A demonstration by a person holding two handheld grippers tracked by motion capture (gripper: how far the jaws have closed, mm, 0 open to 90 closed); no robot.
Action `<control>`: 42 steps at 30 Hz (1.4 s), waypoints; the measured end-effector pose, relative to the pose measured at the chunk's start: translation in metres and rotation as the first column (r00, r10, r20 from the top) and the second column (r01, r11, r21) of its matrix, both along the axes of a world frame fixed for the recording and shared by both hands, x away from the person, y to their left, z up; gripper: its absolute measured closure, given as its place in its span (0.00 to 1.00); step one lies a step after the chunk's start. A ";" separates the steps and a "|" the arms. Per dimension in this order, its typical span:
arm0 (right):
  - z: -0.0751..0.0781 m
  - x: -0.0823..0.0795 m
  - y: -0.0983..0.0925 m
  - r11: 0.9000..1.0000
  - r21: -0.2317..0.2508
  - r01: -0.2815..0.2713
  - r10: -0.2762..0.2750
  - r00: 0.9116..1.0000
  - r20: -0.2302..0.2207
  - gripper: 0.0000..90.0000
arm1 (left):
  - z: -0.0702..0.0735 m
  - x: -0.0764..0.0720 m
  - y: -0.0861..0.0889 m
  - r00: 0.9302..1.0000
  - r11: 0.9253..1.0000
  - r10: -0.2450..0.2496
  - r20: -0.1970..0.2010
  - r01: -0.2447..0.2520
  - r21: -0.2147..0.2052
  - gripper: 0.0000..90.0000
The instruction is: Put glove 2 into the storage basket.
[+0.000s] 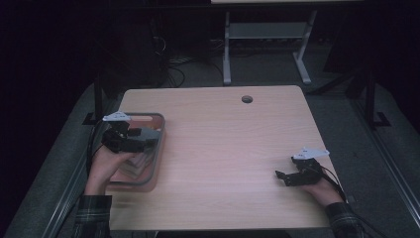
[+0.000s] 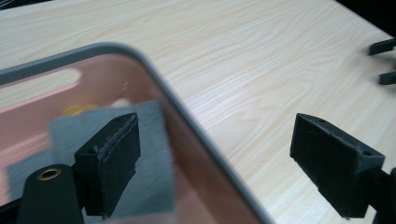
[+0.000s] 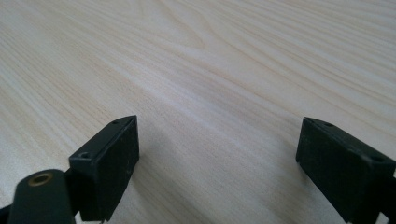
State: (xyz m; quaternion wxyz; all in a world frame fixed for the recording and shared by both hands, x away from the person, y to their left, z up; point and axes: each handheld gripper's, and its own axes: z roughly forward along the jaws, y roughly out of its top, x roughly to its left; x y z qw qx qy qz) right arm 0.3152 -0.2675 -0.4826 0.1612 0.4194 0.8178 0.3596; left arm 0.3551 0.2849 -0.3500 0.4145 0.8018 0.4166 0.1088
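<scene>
The left gripper (image 2: 215,154) is held over the near right rim of a grey-rimmed tray (image 2: 154,79) (jaws wide apart), one jaw above a grey cloth (image 2: 154,186) inside it. The right gripper (image 3: 217,163) is rested low over the bare wooden table (image 3: 210,60), well apart from the tray, jaws likewise spread with nothing between them.

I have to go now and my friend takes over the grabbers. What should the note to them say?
Left gripper: open, over the right rim of the clear bin at the table's left side, one jaw above the bin, one above the table.
Right gripper: open, holding nothing, low over bare wood near the right edge.
In the bin: a grey cloth and something yellow, too blurred to name.
Done: nothing visibly lifted out.
Left: probably grasp the cloth or the bin.
</scene>
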 end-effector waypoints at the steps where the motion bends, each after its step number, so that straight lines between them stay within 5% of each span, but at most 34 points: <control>1: 0.000 0.000 0.000 1.000 -0.002 -0.001 0.001 1.000 0.000 0.14 | 0.001 0.000 -0.003 1.000 1.000 -0.010 0.003 0.010 -0.002 0.17; 20: 0.000 0.000 0.000 1.000 -0.001 -0.001 0.001 1.000 0.001 0.14 | -0.014 -0.002 -0.063 0.991 0.990 -0.132 0.029 0.133 -0.044 0.17; 24: 0.000 0.000 0.000 1.000 -0.001 -0.002 0.002 1.000 0.001 0.14 | -0.019 -0.003 -0.076 0.987 0.987 -0.159 0.024 0.160 -0.009 0.17; 31: 0.000 0.000 0.000 1.000 -0.001 -0.001 0.001 1.000 0.003 0.14 | -0.028 -0.009 -0.098 0.983 0.983 -0.183 0.031 0.184 -0.023 0.17; 42: 0.000 0.000 0.000 1.000 -0.002 -0.002 0.002 1.000 0.002 0.14 | -0.044 -0.019 -0.126 0.970 0.972 -0.237 0.054 0.236 0.016 0.17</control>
